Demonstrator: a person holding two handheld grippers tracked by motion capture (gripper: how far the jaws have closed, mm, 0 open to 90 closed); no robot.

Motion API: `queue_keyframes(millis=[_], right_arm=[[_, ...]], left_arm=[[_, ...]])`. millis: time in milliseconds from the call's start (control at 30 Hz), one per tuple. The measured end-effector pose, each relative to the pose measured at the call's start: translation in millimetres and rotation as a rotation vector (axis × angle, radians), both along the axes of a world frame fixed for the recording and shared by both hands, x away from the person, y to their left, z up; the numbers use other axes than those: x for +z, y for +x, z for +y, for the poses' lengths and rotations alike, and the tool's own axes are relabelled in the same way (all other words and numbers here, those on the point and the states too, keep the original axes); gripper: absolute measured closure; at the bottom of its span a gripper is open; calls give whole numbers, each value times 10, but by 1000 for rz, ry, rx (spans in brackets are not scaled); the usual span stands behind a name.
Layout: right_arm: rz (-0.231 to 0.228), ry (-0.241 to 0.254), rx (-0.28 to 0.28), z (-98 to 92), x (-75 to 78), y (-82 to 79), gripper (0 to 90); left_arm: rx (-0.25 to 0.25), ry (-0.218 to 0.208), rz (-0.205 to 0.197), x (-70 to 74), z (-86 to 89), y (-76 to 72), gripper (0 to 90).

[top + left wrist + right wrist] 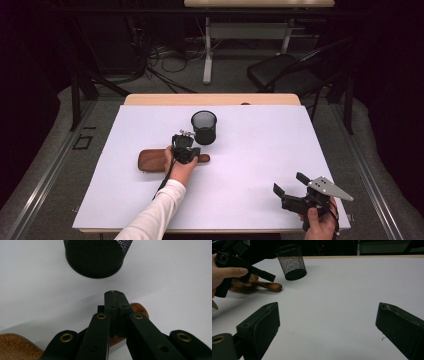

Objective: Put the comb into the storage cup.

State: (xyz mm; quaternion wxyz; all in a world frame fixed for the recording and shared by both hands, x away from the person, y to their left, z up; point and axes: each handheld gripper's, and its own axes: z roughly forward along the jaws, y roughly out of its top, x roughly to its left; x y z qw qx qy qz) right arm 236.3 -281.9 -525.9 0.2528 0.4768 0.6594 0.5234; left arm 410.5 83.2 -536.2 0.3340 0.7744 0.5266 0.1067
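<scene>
Left tongs [115, 293]: jaws pressed together with nothing between the pads, hanging just above the handle of the brush; in the high view, seen at [186, 148] over the brush's narrow end.
Right tongs [328, 322]: jaws wide apart and empty, idle over bare counter near the person's edge, well away from the work; at [290, 186] in the high view.
Brown wooden brush with rounded head and tapering handle [152, 160]: flat on the counter, handle end [138, 308] pointing toward the cup; not gripped, not lifted.
Black wire-mesh cylindrical cup [204, 127]: upright, mouth open, appears empty, just beyond the brush handle and apart from it.
White counter [260, 150]: carries the brush and the cup.
Likely aim: brush into the cup, judging by the layout.
Done: left tongs brought over the handle; cup stands ready.
Left: opening the jaws, clamping the handle, lifting, standing the brush in the cup, letting go.
Progress: early, hardly anything achieved.
</scene>
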Motion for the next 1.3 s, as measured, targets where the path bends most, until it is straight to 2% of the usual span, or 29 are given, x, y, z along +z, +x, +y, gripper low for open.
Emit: queue_keyframes(millis=[267, 533, 700, 1300], right_arm=[[5, -1, 2, -7, 1, 0, 56], [4, 3, 1, -10, 1, 1, 58], [10, 0, 2, -14, 5, -4, 61], [8, 5, -2, -11, 0, -2, 67]], left_arm=[[10, 8, 14, -47, -18, 32, 900], [-5, 18, 28, -61, -36, 20, 900], [-31, 36, 39, -59, -38, -5, 900], [-97, 50, 49, -70, -11, -174, 900]])
